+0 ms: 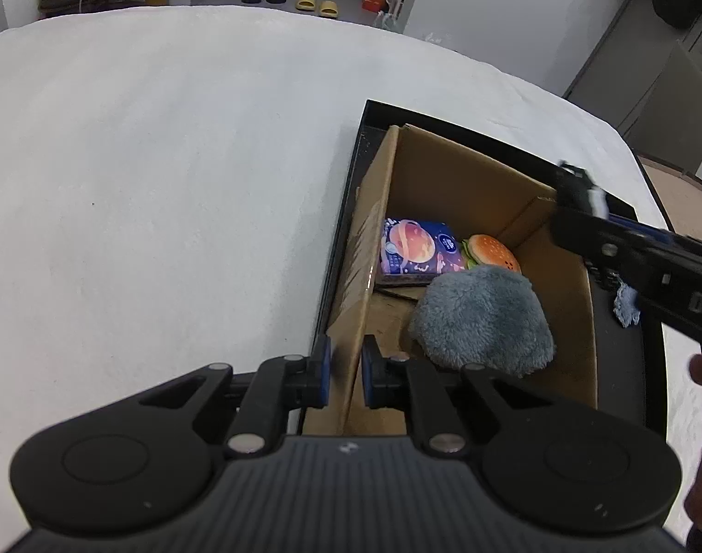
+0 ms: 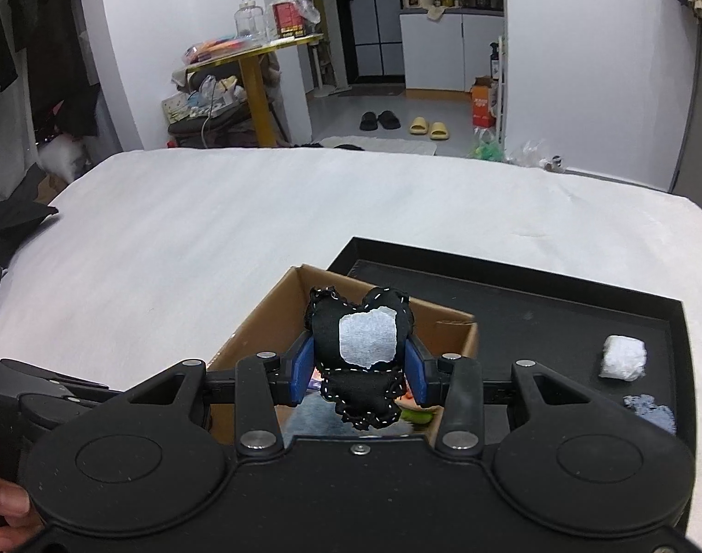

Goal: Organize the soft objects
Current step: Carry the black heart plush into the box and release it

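Note:
A brown cardboard box [image 1: 447, 170] stands on a black tray [image 1: 346, 212] on the white bed. Inside lie a blue tissue pack [image 1: 413, 249], a plush burger [image 1: 491, 249] and a grey-blue fluffy cloth [image 1: 482, 318]. My left gripper [image 1: 345, 373] is shut on the box's near left wall. My right gripper [image 2: 360, 368] is shut on a black stitched plush heart [image 2: 360, 322] with a white patch, held above the box [image 2: 277, 318]. The right gripper also shows in the left wrist view [image 1: 581, 193], over the box's right edge.
On the tray's right part [image 2: 535, 313] lie a white wad [image 2: 623, 357] and a small blue cloth scrap [image 2: 650, 410]. The white bed [image 2: 212, 230] spreads left and beyond. Slippers, a yellow table and clutter stand on the floor behind.

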Tool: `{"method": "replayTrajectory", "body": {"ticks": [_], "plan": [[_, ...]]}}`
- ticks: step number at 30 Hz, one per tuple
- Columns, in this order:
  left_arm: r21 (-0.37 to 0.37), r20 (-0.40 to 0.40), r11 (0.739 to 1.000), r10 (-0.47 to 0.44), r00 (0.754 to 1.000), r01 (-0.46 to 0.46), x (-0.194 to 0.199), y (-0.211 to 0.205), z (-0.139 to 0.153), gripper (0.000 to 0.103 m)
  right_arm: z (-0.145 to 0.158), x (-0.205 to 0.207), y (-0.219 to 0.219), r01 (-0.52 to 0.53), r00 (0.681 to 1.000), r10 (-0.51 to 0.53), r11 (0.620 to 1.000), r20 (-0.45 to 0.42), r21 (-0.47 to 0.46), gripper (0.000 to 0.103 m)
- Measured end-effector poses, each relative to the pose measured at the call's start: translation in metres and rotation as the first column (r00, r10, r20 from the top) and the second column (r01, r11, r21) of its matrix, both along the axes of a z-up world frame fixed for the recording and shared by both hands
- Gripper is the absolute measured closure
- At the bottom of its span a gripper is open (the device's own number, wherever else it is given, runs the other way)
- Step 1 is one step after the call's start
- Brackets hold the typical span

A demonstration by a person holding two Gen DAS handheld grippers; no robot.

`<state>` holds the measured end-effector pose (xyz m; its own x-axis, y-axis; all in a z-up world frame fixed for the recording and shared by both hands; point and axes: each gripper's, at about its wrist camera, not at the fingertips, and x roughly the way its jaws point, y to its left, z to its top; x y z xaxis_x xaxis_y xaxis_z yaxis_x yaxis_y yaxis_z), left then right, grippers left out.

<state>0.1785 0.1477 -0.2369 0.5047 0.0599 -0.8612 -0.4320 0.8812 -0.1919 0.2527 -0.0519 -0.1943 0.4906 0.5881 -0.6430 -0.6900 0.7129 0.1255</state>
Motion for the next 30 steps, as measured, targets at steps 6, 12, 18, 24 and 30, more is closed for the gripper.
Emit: {"method": "replayTrajectory", "body": {"ticks": [6, 12, 18, 24, 30], "plan": [[-0.019, -0.002, 1.000, -0.020, 1.000, 0.020, 0.001, 0.002, 0.001, 0.091, -0.008, -0.001, 0.018, -0.031, 0.999, 0.031, 1.000, -0.038, -0.004, 0.062], [-0.030, -0.008, 0.999, -0.013, 1.000, 0.013, 0.005, 0.003, 0.002, 0.091, -0.015, -0.004, 0.030, -0.037, 0.997, 0.037, 0.999, -0.068, -0.008, 0.056], [-0.033, -0.009, 0.999, -0.018, 1.000, 0.018, 0.004, 0.004, 0.000, 0.091, -0.012, -0.007, 0.027, -0.042, 0.997, 0.042, 0.999, -0.067, 0.005, 0.041], [-0.012, -0.012, 1.000, -0.022, 1.000, 0.022, 0.008, 0.001, 0.005, 0.091, -0.012, -0.005, 0.016, -0.026, 0.996, 0.028, 0.999, -0.085, 0.026, 0.033], [0.014, -0.017, 1.000, -0.012, 1.000, 0.012, 0.005, -0.005, 0.005, 0.091, -0.015, -0.004, 0.011, -0.021, 0.995, 0.025, 0.999, -0.099, 0.035, 0.031]]}}
